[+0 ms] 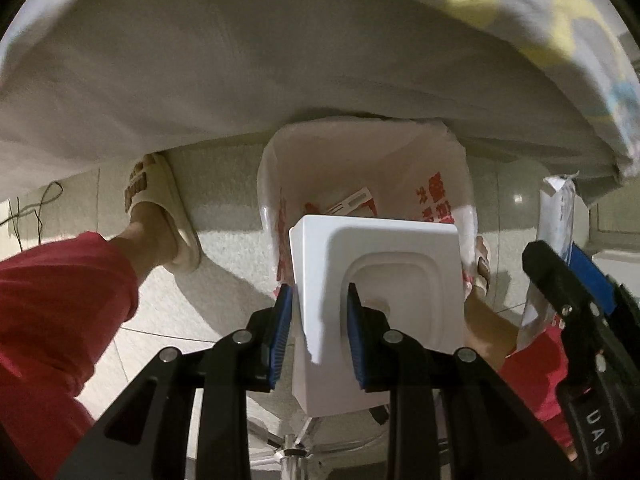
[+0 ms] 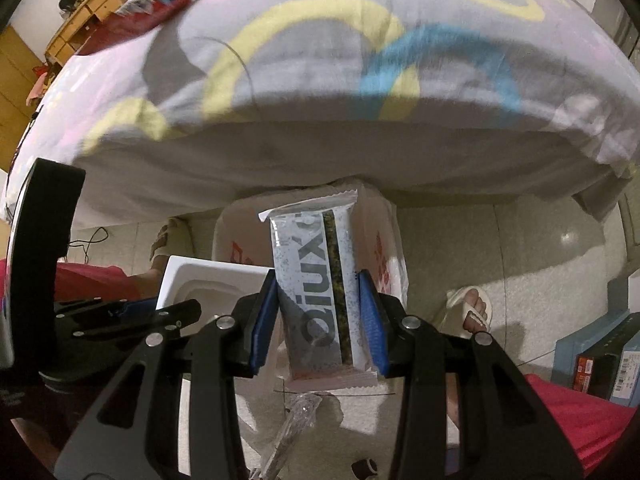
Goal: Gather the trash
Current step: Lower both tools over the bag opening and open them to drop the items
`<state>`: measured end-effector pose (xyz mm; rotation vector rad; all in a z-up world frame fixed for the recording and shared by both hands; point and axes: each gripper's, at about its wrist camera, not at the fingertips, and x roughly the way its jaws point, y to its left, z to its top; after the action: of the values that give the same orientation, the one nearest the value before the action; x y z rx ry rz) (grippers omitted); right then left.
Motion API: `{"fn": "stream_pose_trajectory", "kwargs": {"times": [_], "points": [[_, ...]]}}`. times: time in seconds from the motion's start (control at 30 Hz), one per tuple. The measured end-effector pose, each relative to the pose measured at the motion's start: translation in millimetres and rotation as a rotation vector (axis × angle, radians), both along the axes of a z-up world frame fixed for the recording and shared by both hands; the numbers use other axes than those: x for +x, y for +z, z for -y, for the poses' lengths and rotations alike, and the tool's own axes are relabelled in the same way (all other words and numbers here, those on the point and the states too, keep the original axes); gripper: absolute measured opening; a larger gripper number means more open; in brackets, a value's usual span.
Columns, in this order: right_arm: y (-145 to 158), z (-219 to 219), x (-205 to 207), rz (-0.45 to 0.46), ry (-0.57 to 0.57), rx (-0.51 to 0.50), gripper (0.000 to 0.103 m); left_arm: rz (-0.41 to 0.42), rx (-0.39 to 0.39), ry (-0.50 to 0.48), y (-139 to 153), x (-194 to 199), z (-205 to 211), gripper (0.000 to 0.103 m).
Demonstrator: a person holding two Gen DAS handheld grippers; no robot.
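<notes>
**Both grippers carry trash above an open bag beside the bed**

Speckled pale floor tiles [image 1: 224, 248] run under a bed whose sheet [image 2: 320, 92], printed with yellow and blue rings, hangs over the edge at the top of both views. On the floor just below that edge stands a white plastic bag [image 1: 436, 168] with red print, its mouth open, some printed packaging lying inside it.

Pointing down, the left gripper [image 1: 316, 312] has its 2 blue pads narrowly apart and clamped on one wall of a white plastic tray [image 1: 376, 256]; 1 pad sits outside the wall and 1 inside the tray's moulded hollow. That tray hangs right over the bag's mouth.

Tilted steeply down, the right gripper [image 2: 318, 312] is closed on a white snack wrapper [image 2: 316, 280] with dark lettering and a green stripe, pads pressing its 2 long edges. It is held above the bag as well, just beside the tray.

A person in red trousers [image 1: 60, 300] stands with 1 beige slipper [image 1: 160, 208] on each side of the bag. Cardboard boxes [image 2: 600, 356] lie on the floor at the far right of the right wrist view.
</notes>
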<state>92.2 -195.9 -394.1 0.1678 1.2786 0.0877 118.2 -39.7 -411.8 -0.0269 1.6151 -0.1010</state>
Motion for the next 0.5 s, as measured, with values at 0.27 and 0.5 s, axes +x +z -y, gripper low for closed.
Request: {"fn": "stream_pose_trajectory", "kwargs": {"times": [0.27,0.5], "points": [[-26.4,-0.4,13.6,-0.041,-0.015,-0.002,0.039,-0.040,-0.001,0.064,-26.1,12.6,-0.6,0.027],[-53.6,-11.4,30.9,-0.087,-0.003,0.013,0.039,-0.095,-0.008,0.109,-48.3,15.9,-7.0,0.027]]}}
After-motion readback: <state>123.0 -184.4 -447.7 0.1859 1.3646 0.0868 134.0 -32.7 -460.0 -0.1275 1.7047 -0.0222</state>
